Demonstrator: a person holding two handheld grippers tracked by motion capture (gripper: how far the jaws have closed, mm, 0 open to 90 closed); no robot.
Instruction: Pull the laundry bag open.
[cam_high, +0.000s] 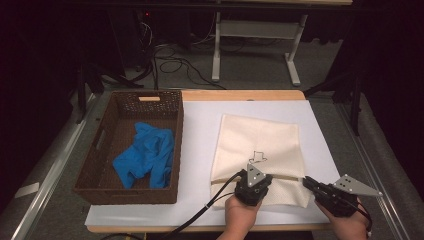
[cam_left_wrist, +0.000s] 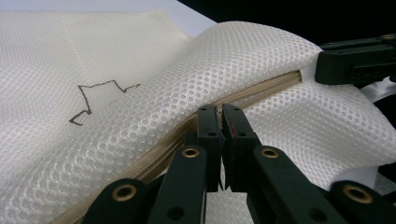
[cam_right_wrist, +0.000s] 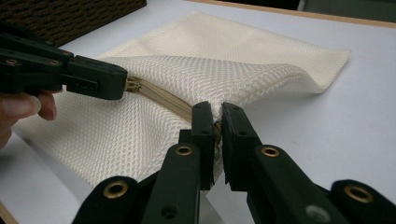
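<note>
A cream mesh bag (cam_high: 257, 140) with a zipper (cam_left_wrist: 261, 91) and a small drawn outline (cam_high: 258, 156) lies flat on the white sheet (cam_high: 200, 145). My left gripper (cam_high: 249, 172) is at the bag's near edge, and its jaws (cam_left_wrist: 220, 114) are shut on the zipper pull. In the right gripper view the left gripper (cam_right_wrist: 119, 81) pinches the pull at the zipper line. My right gripper (cam_high: 306, 181) is at the bag's near right corner, shut (cam_right_wrist: 217, 114) on the mesh at the zipper's end. The fabric is lifted into a ridge between the two grippers.
A brown wicker basket (cam_high: 150, 96) stands at the left of the table with a crumpled blue cloth (cam_high: 145, 155) inside. The table's wooden front edge (cam_high: 150, 229) runs just before the hands. Beyond the table stand a white frame (cam_high: 260, 30) and cables on the floor.
</note>
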